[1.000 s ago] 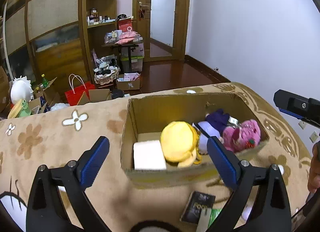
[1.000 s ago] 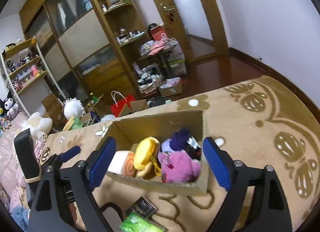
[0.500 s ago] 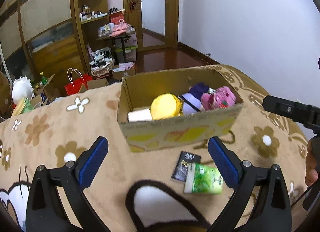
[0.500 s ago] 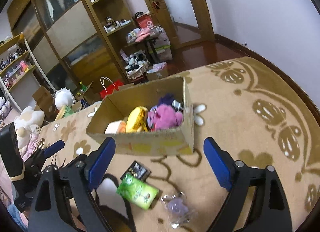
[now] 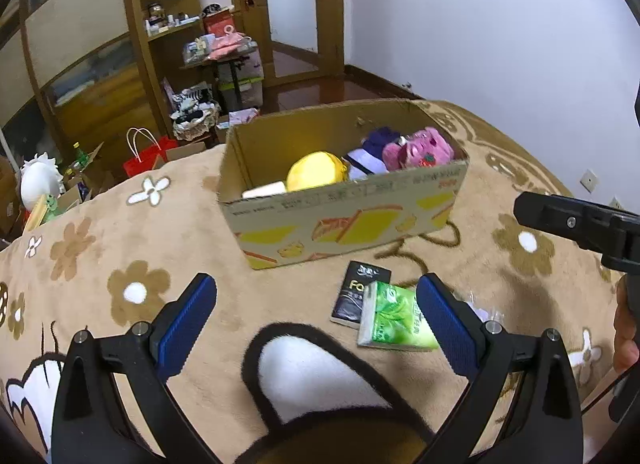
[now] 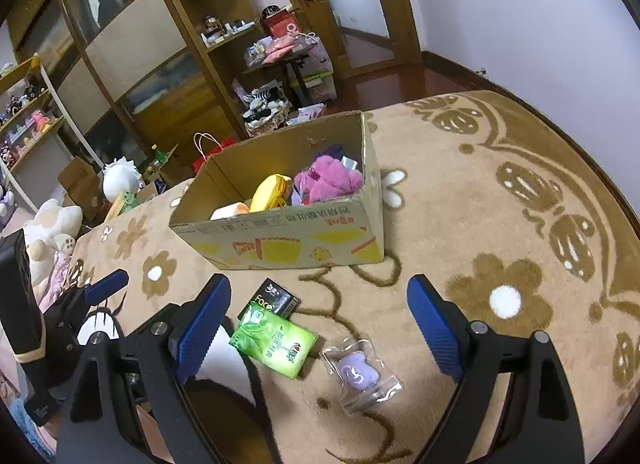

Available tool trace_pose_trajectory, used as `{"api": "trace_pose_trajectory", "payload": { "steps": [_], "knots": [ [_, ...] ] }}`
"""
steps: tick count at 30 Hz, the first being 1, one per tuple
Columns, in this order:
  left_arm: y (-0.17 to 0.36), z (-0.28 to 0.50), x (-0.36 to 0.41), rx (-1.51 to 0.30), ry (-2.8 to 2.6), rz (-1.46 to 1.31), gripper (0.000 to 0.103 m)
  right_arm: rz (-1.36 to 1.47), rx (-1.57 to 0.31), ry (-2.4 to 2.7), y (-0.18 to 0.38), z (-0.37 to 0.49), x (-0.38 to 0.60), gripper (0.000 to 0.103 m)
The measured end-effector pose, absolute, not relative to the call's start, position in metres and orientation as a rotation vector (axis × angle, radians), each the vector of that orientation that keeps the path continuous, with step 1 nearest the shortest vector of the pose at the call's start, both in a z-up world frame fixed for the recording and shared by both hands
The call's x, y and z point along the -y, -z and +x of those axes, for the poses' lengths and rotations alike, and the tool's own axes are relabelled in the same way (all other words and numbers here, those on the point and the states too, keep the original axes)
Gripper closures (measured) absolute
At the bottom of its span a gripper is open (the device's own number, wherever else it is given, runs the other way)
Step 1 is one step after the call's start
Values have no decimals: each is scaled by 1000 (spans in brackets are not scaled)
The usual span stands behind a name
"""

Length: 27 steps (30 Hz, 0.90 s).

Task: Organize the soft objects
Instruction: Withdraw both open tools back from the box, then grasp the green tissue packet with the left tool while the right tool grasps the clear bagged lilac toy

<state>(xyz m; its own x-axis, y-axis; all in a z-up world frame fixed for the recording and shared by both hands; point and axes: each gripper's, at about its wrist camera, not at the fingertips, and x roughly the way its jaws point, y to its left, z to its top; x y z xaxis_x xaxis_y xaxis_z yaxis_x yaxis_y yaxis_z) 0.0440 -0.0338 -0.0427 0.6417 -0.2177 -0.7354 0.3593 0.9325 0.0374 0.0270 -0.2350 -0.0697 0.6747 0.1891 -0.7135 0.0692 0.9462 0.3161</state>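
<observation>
A cardboard box (image 5: 348, 220) (image 6: 280, 236) stands on the tan flowered blanket and holds a yellow plush (image 5: 316, 174), a pink plush (image 5: 416, 150) (image 6: 328, 180), a purple toy and a white roll. In front of it lie a green tissue pack (image 5: 396, 322) (image 6: 274, 342), a black packet (image 5: 360, 294) (image 6: 274, 300) and a clear bag with a purple item (image 6: 360, 374). My left gripper (image 5: 316, 320) hangs open above the blanket, nothing between its blue pads. My right gripper (image 6: 318, 324) is open too, over the green pack and the clear bag.
The blanket (image 6: 500, 204) covers a bed that ends at a white wall on the right. Beyond its far edge are wooden shelves (image 6: 192, 24), a red bag (image 5: 144, 156), cluttered boxes and plush toys (image 6: 52, 224) on the left.
Both grippers drew back from the box and tilted down; the box now looks farther off, and the green pack, black packet and clear bag have come into full view.
</observation>
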Motion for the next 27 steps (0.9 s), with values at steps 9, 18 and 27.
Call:
{"api": "trace_pose_trajectory", "payload": {
  "steps": [9,18,27],
  "knots": [
    [59,44,55,-842,363,241,4,342,-924,-37,93,34,239,9],
    [80,49,82,-891,458,259,4,342,-1049,-11,124,44,240,15],
    [102,53,104,-952,499,301,4,363,-1155,-31,150,53,241,26]
  ]
}}
